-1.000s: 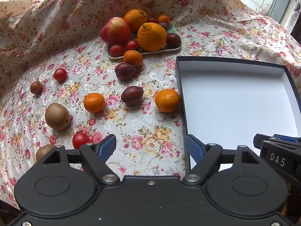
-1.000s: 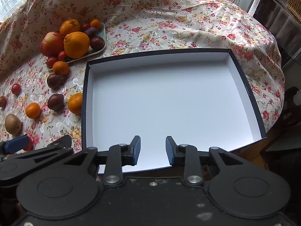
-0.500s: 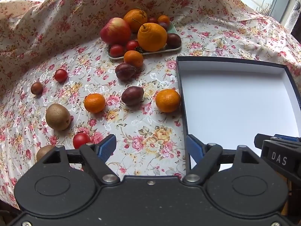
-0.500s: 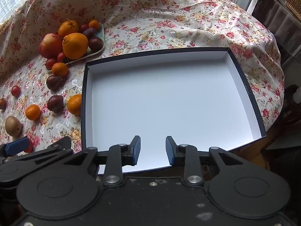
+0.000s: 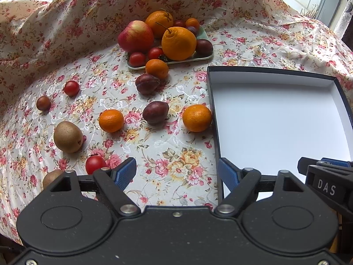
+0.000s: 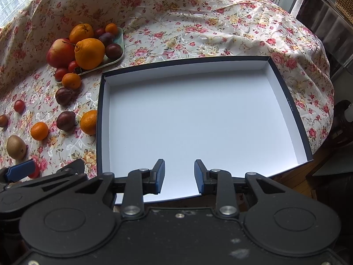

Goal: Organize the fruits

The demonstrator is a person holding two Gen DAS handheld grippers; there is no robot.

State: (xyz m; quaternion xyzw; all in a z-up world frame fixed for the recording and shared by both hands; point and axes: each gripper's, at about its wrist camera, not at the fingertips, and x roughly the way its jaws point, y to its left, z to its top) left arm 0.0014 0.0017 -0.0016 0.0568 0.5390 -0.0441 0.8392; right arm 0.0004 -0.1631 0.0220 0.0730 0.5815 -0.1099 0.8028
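Note:
Loose fruit lies on the floral cloth: a mandarin point(image 5: 196, 118) beside the box, a plum point(image 5: 155, 112), another mandarin point(image 5: 111, 120), a kiwi point(image 5: 68, 136) and a cherry tomato point(image 5: 95, 164). A green tray point(image 5: 204, 55) at the back holds an apple point(image 5: 135, 36), a big orange point(image 5: 178, 43) and smaller fruit. An empty white box with a dark rim point(image 6: 99, 119) lies to the right. My left gripper point(image 5: 176, 173) is open and empty above the cloth. My right gripper point(image 6: 179, 174) is open and empty over the box's near edge.
More fruit lies left: a second plum point(image 5: 146, 83), a mandarin point(image 5: 156, 68) by the tray, a tomato point(image 5: 71, 88) and a small brown fruit point(image 5: 43, 102). The cloth bunches up behind. The table's edge drops away on the right point(image 6: 326, 119).
Both views have shifted only slightly; the fruit and the box sit a little lower in the frames. Both grippers stay open and empty.

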